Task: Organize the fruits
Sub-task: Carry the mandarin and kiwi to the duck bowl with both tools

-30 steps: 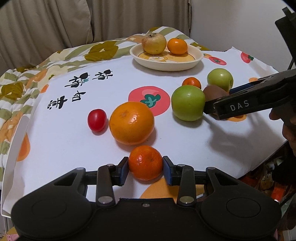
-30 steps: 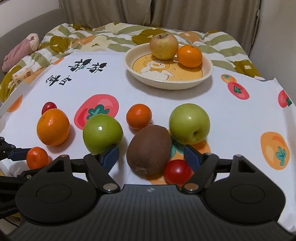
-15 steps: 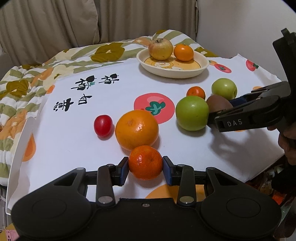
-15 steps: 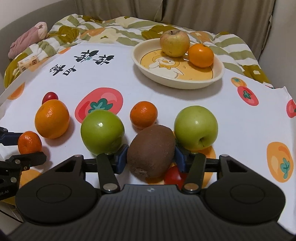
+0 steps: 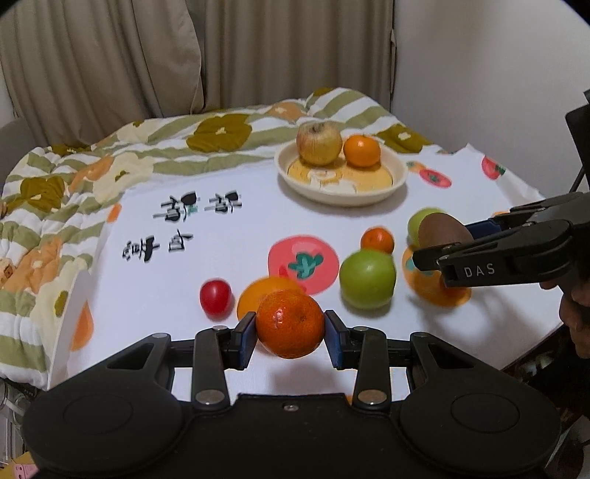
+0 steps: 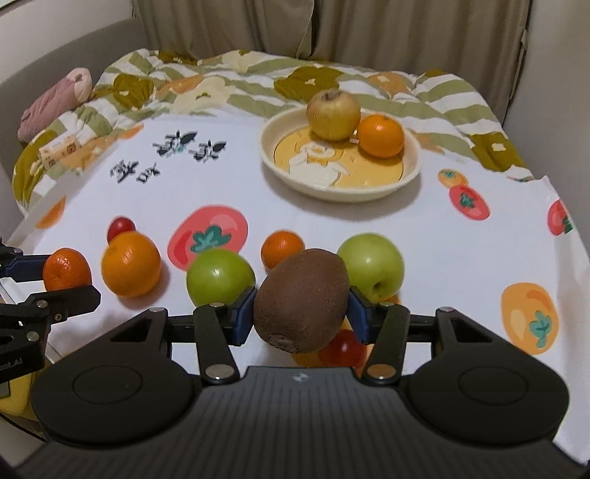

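Both lifted: left claw [image 5: 290, 334] clamps mandarin [image 5: 290, 323], right claw [image 6: 301, 310] kiwi [image 6: 301, 299], half-hiding perhaps a tomato [image 6: 343, 349].

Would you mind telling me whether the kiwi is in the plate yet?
Not yet. The kiwi is clamped in the right tool above the cloth; the plate holds only an apple and an orange.

A home, this one, a lived-in room: beige curtains [image 6: 236, 25] hang behind, a flowered quilt [image 6: 228, 84] is bunched along the back, and a printed cloth [image 5: 228, 228] covers the counter, where a cartoon-painted bowl [image 6: 341, 184] sits. A rolled pink blanket [image 6: 55, 101] lies off left.
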Demonstrator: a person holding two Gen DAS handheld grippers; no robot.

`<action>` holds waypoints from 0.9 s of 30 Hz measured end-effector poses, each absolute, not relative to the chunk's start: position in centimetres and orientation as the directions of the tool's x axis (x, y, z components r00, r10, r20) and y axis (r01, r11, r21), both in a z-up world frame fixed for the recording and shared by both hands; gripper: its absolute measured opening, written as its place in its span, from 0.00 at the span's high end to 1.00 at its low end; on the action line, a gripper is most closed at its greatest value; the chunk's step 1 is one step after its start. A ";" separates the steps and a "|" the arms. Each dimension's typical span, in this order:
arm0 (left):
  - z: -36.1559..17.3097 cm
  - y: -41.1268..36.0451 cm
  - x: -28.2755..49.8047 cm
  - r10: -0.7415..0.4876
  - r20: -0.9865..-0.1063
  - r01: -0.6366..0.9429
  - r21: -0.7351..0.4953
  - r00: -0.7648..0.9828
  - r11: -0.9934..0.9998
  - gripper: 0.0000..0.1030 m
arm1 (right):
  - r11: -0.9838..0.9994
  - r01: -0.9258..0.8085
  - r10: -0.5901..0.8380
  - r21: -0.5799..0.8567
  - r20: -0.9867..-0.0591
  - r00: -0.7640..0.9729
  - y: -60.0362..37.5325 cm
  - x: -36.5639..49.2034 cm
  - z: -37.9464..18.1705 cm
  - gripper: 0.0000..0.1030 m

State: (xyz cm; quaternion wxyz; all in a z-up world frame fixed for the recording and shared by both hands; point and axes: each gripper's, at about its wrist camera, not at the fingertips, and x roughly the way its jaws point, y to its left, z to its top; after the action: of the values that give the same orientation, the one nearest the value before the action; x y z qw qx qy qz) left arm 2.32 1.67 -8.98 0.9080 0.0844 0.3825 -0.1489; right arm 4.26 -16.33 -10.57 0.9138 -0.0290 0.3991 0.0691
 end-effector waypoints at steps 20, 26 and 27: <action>-1.5 -2.6 10.0 -0.239 -0.617 0.324 0.027 0.749 0.946 0.59 | 0.989 -0.146 0.121 0.018 -0.662 0.739 -22.2 9.3 -2.8 0.35; -2.0 -4.8 14.2 -0.225 -0.634 0.314 0.030 0.740 0.949 0.59 | 0.983 -0.181 0.148 0.020 -0.668 0.729 -24.1 13.3 -3.2 0.35; -2.1 -5.2 15.0 -0.219 -0.637 0.310 0.033 0.739 0.950 0.59 | 0.982 -0.190 0.154 0.021 -0.672 0.724 -24.4 14.2 -3.5 0.35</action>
State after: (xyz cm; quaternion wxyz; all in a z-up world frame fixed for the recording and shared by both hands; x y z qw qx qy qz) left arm 14.96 -5.17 -2.12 0.9299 0.0688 0.3321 -0.1423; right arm 14.16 -24.40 -3.47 0.9282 -0.0248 0.3595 0.0926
